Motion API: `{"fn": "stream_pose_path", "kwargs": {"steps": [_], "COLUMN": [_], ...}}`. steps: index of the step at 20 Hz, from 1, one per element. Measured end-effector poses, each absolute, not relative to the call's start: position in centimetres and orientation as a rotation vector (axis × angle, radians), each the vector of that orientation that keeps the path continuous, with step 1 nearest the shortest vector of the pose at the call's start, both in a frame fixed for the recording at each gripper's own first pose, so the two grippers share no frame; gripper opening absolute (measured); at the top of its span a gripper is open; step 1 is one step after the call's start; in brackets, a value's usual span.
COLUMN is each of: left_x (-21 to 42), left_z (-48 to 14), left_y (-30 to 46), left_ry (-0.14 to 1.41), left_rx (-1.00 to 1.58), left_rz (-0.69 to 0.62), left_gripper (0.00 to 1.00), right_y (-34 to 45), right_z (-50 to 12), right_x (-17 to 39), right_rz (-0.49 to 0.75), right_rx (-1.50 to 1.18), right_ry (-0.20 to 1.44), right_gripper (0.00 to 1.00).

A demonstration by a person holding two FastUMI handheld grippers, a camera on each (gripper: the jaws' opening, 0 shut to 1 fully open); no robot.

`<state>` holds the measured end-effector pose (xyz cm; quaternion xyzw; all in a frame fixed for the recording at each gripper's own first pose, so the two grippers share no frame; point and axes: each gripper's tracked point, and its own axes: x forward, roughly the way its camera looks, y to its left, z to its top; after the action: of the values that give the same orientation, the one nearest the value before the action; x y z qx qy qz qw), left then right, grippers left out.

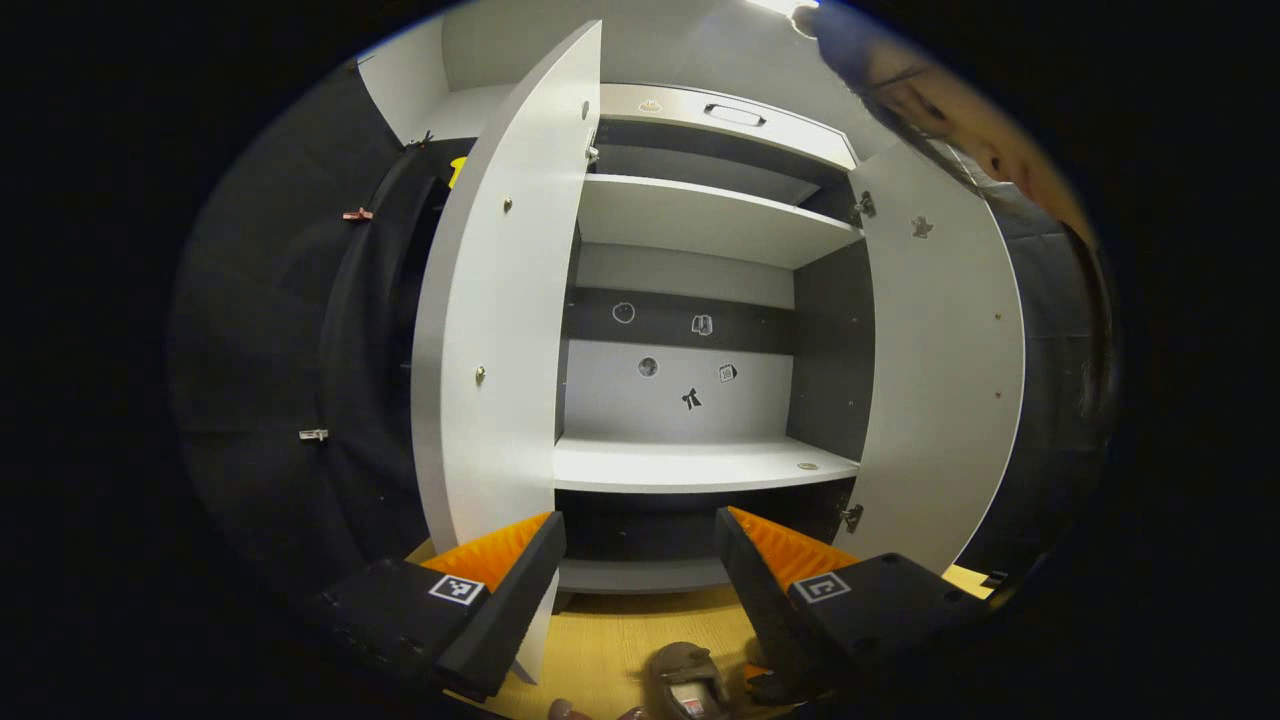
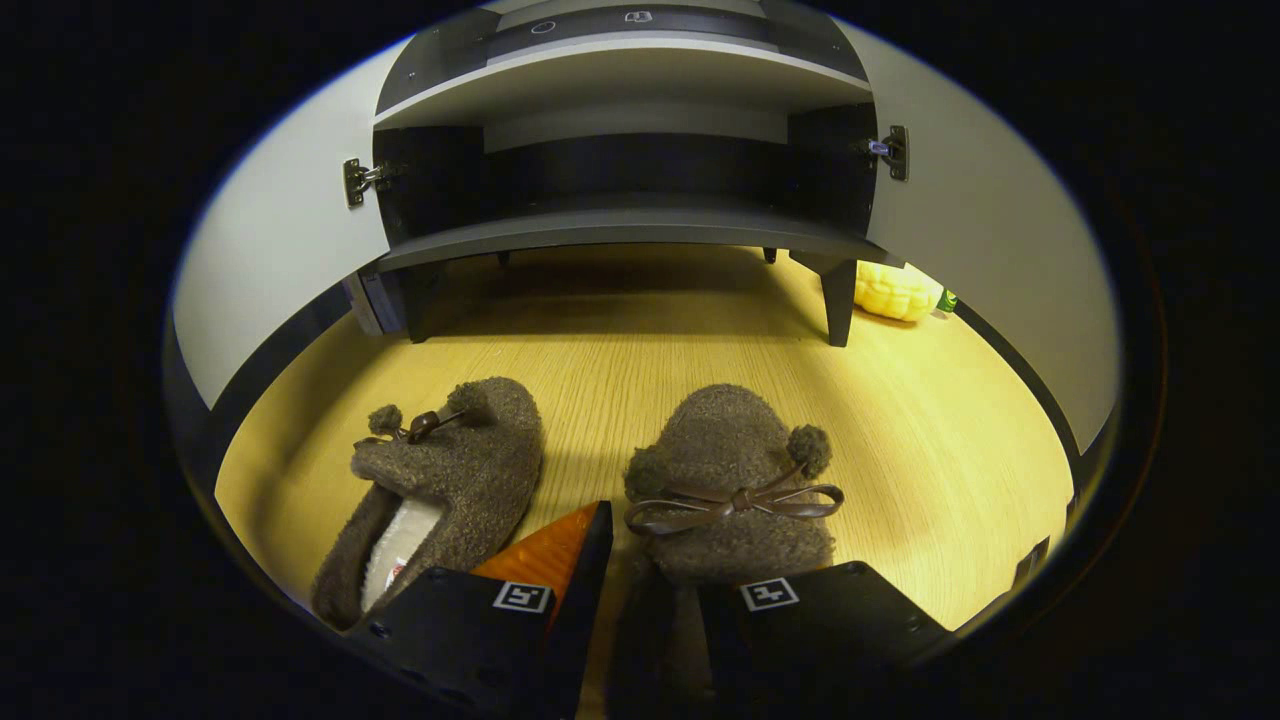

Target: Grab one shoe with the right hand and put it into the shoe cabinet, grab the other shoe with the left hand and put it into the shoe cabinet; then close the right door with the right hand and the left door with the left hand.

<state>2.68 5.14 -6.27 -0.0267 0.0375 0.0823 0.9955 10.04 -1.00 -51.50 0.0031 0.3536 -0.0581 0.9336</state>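
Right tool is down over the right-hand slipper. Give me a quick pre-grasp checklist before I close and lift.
1. Right tool astride the right slipper: ok, fingers either side of its heel end.
2. Fingers pressing on it: cannot tell.
3. Left slipper clear of the grasp: ok, lying apart.
4. Both cabinet doors, left and right, open: ok.
5. Middle shelf free for shoes: ok.
6. Left tool open: ok.

No readable text showed. Small stickers on the cabinet's back panel (image 1: 680, 370), mid-frame in the left gripper view, and a label inside the left slipper (image 2: 440, 500) were too small to read.
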Motion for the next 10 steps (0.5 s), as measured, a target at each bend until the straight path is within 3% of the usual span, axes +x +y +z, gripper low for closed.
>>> {"fn": "stream_pose_path", "kwargs": {"steps": [6, 8, 10], "left_x": [2.7, 2.6, 2.8], "left_z": [-6.5, -6.6, -6.8], "left_y": [5.3, 5.5, 5.6], "left_ry": [0.079, 0.082, 0.087], "left_rx": [-0.063, -0.062, -0.057], "left_rz": [0.164, 0.167, 0.17], "left_gripper": [0.96, 0.96, 0.96], "right_y": [-2.0, -1.7, -1.9], "right_z": [-51.7, -51.5, -51.6], "right_x": [9.9, 10.6, 10.7], "right_rz": [-0.156, -0.161, -0.163], "right_rx": [-0.018, 0.033, 0.033], "right_ry": [0.705, 0.704, 0.708], "right_gripper": [0.54, 0.12, 0.12]}}
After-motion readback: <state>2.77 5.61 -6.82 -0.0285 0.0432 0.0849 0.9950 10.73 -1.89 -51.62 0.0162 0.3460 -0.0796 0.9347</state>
